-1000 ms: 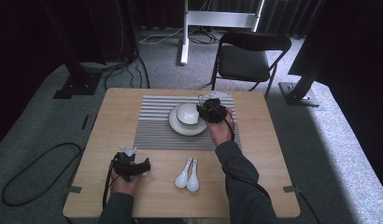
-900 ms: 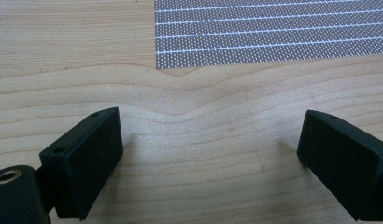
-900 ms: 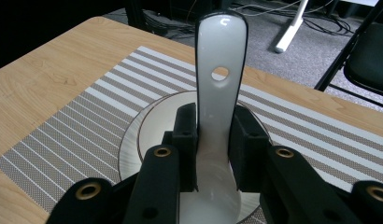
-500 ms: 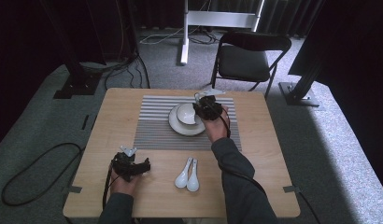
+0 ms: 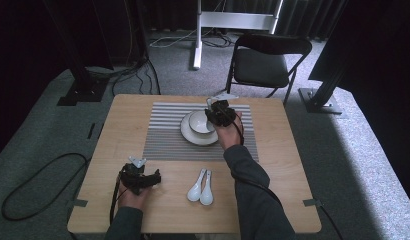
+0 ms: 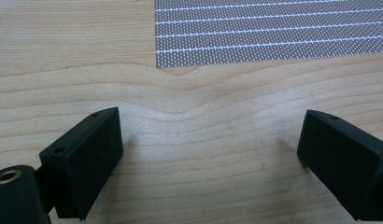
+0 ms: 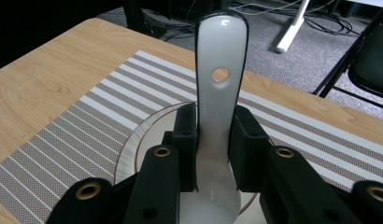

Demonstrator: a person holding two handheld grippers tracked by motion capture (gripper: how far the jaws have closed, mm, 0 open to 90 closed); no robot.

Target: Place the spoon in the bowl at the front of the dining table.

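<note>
Presently we find the right gripper (image 7: pixel 213 154) clamped on a white spoon (image 7: pixel 221 93), handle pointing up and away, held over the bowl (image 5: pixel 199 121) on the plate (image 5: pixel 192 137) at the far middle of the striped placemat (image 5: pixel 163 140). We note the left gripper (image 6: pixel 210 149) resting near the table's (image 5: pixel 293 165) near-left edge, jaws wide with nothing between them; two more spoons (image 5: pixel 201 186) lie just right of it.

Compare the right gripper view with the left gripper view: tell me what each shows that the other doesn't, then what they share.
The right gripper view has the right gripper shut on a white spoon, handle pointing up, above a plate, with a chair and cables on the floor behind. The left gripper view has the left gripper with jaws wide apart, nothing between them, over bare wood. Both show the wooden table and the striped placemat.
</note>
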